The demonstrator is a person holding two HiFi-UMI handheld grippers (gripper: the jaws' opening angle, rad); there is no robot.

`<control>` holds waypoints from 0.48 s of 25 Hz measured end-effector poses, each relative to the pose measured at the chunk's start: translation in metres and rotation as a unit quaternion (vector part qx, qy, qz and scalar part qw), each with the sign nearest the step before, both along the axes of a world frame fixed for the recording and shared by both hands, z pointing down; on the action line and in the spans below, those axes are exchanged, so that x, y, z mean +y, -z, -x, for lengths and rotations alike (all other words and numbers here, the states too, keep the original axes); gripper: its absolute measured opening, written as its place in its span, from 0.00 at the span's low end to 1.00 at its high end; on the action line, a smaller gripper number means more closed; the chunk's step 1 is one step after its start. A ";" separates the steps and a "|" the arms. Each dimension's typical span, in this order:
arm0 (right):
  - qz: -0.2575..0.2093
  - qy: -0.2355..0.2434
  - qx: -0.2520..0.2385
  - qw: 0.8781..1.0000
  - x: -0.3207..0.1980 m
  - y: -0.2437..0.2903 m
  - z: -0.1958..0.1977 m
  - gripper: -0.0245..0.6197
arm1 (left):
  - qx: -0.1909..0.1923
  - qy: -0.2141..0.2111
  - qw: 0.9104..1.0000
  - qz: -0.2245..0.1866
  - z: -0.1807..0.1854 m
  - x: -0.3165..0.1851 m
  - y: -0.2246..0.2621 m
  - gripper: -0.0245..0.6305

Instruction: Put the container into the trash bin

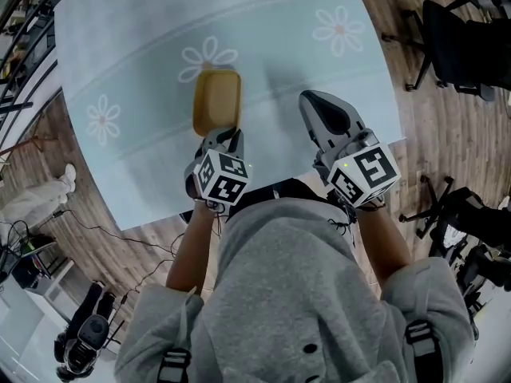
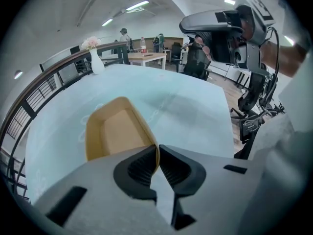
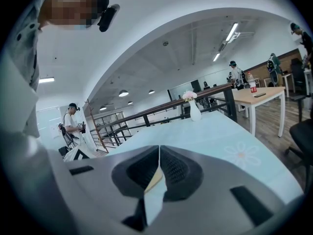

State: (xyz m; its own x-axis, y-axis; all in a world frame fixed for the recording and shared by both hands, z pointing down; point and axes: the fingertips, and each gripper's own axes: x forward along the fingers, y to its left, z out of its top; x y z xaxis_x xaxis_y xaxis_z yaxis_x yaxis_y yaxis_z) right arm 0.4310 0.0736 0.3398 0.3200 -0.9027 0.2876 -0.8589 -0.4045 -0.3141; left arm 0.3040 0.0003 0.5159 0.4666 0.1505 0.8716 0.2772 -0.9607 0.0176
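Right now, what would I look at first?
The tan container in the middle of the pale blue daisy-print table, its near rim pinched by the left gripper. Beside it, the right gripper hangs shut and empty above the table.

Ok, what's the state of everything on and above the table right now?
container: upright on the table, empty.
left gripper: jaws shut on the container's near wall.
right gripper: jaws shut, holding nothing.
vase: upright, with flowers in it.
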 end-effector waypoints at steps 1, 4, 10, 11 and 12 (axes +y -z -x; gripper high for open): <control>-0.003 0.000 0.003 1.000 0.000 0.003 0.000 0.09 | 0.004 0.002 1.000 -0.002 -0.001 -0.002 0.003 0.09; -0.011 0.001 0.010 1.000 0.006 0.008 -0.002 0.09 | 0.017 0.017 1.000 0.006 -0.006 0.000 0.012 0.09; -0.028 0.004 0.016 0.999 0.020 0.019 0.002 0.09 | 0.058 0.047 0.997 -0.002 -0.013 0.000 0.038 0.09; -0.030 0.006 0.018 0.999 0.022 0.021 0.004 0.09 | 0.064 0.050 0.997 -0.005 -0.012 0.001 0.042 0.09; -0.032 0.008 0.021 0.999 0.024 0.023 0.006 0.09 | 0.069 0.053 0.996 -0.007 -0.011 0.002 0.046 0.09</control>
